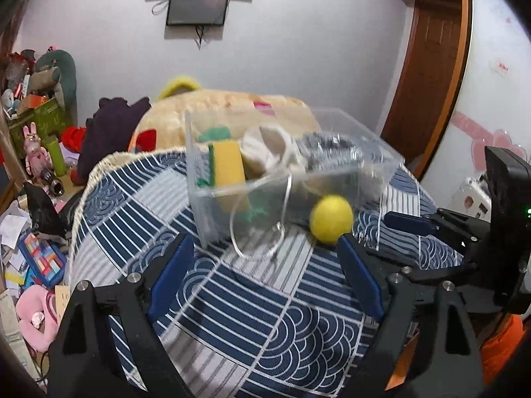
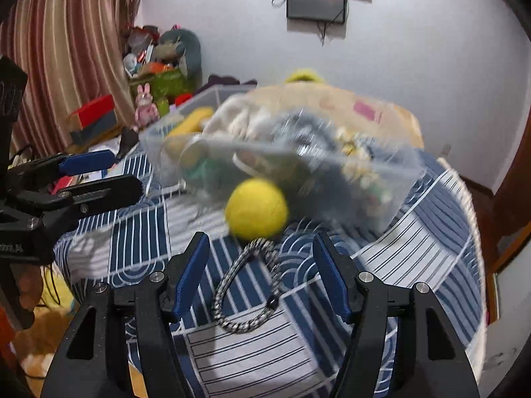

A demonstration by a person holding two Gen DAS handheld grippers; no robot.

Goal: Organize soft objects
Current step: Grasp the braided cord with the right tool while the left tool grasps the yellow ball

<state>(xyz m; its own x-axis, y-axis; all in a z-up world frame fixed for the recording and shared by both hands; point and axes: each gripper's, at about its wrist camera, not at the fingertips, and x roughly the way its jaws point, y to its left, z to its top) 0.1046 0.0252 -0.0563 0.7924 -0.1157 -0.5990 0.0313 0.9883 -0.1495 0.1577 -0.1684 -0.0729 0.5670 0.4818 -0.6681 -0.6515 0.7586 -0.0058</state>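
Sorting looks well under way — the clear box [image 1: 292,179] on the worktop [image 1: 232,298] already holds a sponge [image 1: 227,165], a pale cloth bundle [image 1: 268,152] and something dark at its far end, too blurred to name. Two things lie outside it: a yellow ball [image 2: 256,212] touching or nearly touching the box's near wall, and a braided loop [image 2: 245,288] flat on the patterned cloth just in front of the ball.

My reading is that the step in hand is a pick-up of one of these two. The right claw [image 2: 260,275] has its jaws spread wide and holds nothing; the loop lies between its fingers, with the ball just beyond the tips, a little left of centre. Taking the loop would call for a drop straight down and a pinch on a flat, limp cord — easy to miss. Taking the ball would call for a short push forward, and it may roll against the box.

The left claw [image 1: 265,272] is also spread and empty, hovering over bare cloth. In its view the ball [image 1: 331,219] sits just past its right finger [image 1: 360,278], with the box ahead.
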